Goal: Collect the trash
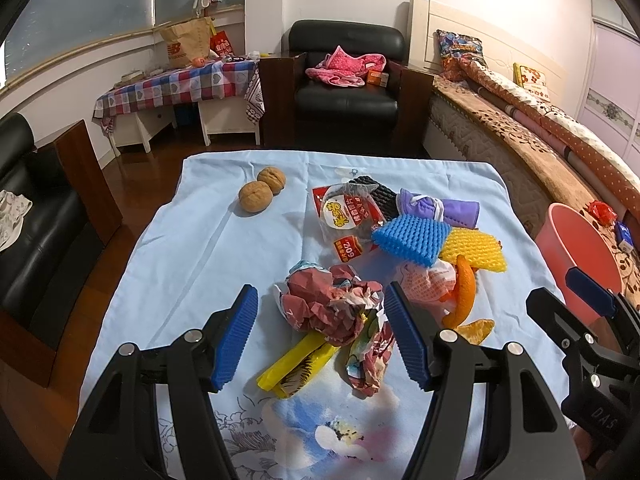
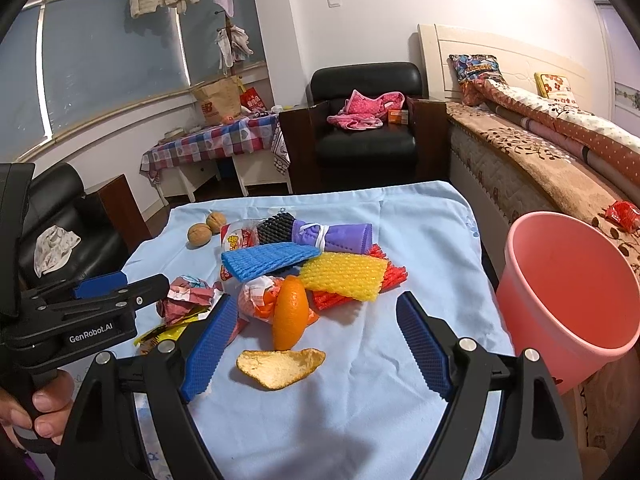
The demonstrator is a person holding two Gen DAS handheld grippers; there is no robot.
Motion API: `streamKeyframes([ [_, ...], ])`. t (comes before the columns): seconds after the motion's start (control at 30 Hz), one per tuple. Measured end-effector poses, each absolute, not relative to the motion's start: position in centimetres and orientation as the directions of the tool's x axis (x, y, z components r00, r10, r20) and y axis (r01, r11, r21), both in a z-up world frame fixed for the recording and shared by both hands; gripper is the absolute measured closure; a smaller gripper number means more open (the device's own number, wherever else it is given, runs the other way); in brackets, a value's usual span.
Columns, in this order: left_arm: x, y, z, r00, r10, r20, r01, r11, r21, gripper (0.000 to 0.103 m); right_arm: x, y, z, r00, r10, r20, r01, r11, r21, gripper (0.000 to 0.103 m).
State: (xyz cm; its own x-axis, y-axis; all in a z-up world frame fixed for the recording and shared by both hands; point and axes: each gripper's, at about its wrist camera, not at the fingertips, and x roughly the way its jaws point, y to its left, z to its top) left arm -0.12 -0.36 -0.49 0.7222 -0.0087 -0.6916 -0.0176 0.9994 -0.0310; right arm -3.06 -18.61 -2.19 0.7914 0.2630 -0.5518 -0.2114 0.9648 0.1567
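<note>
Left gripper [image 1: 320,320] gaped wide around crumpled paper [image 1: 330,304], right gripper [image 2: 316,344] spread empty over two orange peels [image 2: 280,366], two walnuts [image 1: 262,190] beyond, one pink bin [image 2: 568,292] beside the table [image 2: 400,420]

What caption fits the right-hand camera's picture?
Open right tool poised over orange peel on a littered blue cloth, pink bucket alongside.

Trash is piled mid-bench: a crumpled red paper wad [image 1: 332,304] lying on a yellow wrapper [image 1: 294,366], orange peel [image 2: 291,312] propped upright with a flat peel piece [image 2: 280,366] just in front, blue foam net [image 2: 268,260] overlapping yellow foam net [image 2: 344,276]. Pink bin [image 2: 568,300] stands upright at the right edge.
</note>
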Motion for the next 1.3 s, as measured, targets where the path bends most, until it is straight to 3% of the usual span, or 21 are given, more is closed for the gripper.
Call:
streamKeyframes([
  [1.3, -0.11, -1.23, -1.34, 0.717, -0.010, -0.697, -0.018, 0.999, -0.033, 0.037, -3.23, -18.86, -2.57, 0.783, 0.269, -0.560, -0.210, 0.963, 0.170, 0.029],
])
